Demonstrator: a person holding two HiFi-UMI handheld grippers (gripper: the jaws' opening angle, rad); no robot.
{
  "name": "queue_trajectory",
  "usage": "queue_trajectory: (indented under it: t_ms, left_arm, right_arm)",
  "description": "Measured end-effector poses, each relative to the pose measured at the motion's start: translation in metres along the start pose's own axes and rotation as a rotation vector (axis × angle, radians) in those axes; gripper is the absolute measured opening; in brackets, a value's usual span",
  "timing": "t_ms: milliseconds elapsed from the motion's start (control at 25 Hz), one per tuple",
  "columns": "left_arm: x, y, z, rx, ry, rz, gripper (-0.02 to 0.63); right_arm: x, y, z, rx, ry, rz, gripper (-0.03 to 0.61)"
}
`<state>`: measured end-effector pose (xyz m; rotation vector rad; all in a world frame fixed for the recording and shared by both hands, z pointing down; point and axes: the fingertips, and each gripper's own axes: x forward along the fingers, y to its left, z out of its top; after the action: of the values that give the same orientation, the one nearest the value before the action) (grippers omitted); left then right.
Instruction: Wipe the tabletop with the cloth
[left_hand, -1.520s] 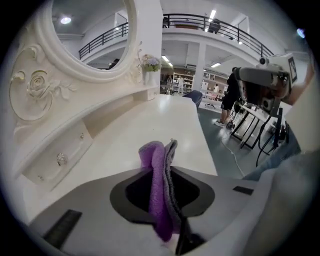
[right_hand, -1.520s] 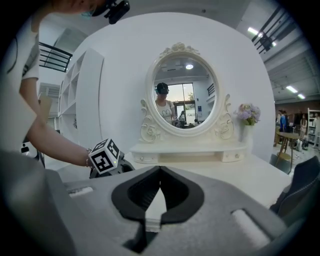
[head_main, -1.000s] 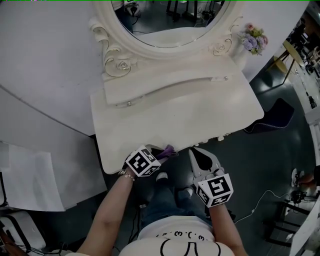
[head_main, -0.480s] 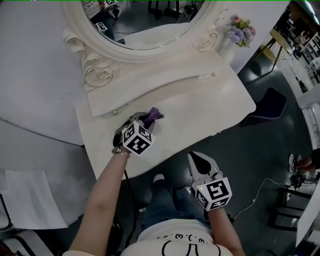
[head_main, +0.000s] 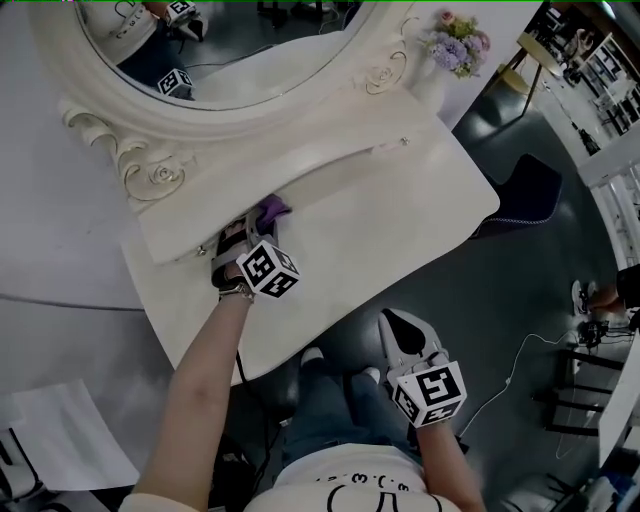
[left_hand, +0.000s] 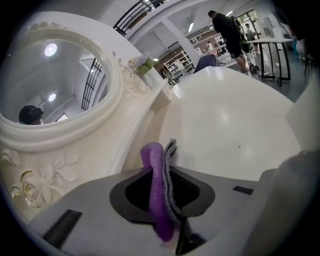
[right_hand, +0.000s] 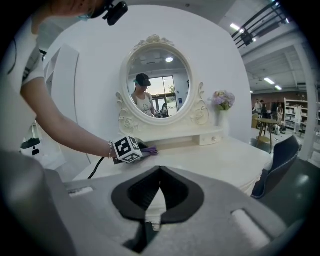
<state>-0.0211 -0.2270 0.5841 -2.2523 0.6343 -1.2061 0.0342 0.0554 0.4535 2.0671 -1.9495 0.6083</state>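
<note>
Our left gripper (left_hand: 167, 186) is clenched on the purple-and-grey folded cloth (left_hand: 156, 167), whose folded edge sticks up between the jaws, and only that gripper's own view shows the two colours lying side by side. From the head view we see just a purple tip of it (head_main: 273, 209), down at the back left of the cream-white tabletop (head_main: 400, 220), just beside the foot of the raised drawer shelf (head_main: 330, 165). Our right gripper (right_hand: 159, 174) has its jaws closed together with nothing between them; the head view places it off the table's front edge, above the dark floor (head_main: 500, 330) and near our legs. The right gripper view alone gives the whole oval mirror in its carved cream frame (right_hand: 157, 80) and the reflection of a person in a dark cap, while the head view cuts the mirror off at the top. A small vase of purple and pink flowers (head_main: 455, 45) stands at the shelf's right end, and a dark blue chair (head_main: 525, 195) sits beyond the table's right side. In the left gripper view a person in dark clothes (left_hand: 226, 30) stands far off by another table. Each cube carries black-and-white square markers, and the dark print on our white shirt (head_main: 350, 492) is cut by the lower edge, so we cannot read it.
</note>
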Motion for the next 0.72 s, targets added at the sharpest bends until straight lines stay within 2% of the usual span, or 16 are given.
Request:
queue_trajectory:
  t_ms: [160,240,480,720]
  left_arm:
    - [0.013,-0.001,-0.002,0.045,0.017,0.045,0.083]
    - [0.015,-0.002,-0.003,0.031,0.019,0.026,0.083]
    - [0.004,-0.010,-0.004,-0.135,-0.010,-0.153,0.083]
    - [-0.027,-0.037,0.004,-0.261,-0.016,-0.329,0.083]
  right_arm:
    - [0.006,-0.003,0.004,-0.008,0.003,0.001,-0.002]
    - [0.007,-0.004,0.005,-0.010,0.004,0.000,-0.002]
    - [0.009,-0.005,0.014,-0.020,-0.011,0.007,-0.002]
    - [0.008,0.000,0.015,-0.030,-0.016,0.027,-0.002]
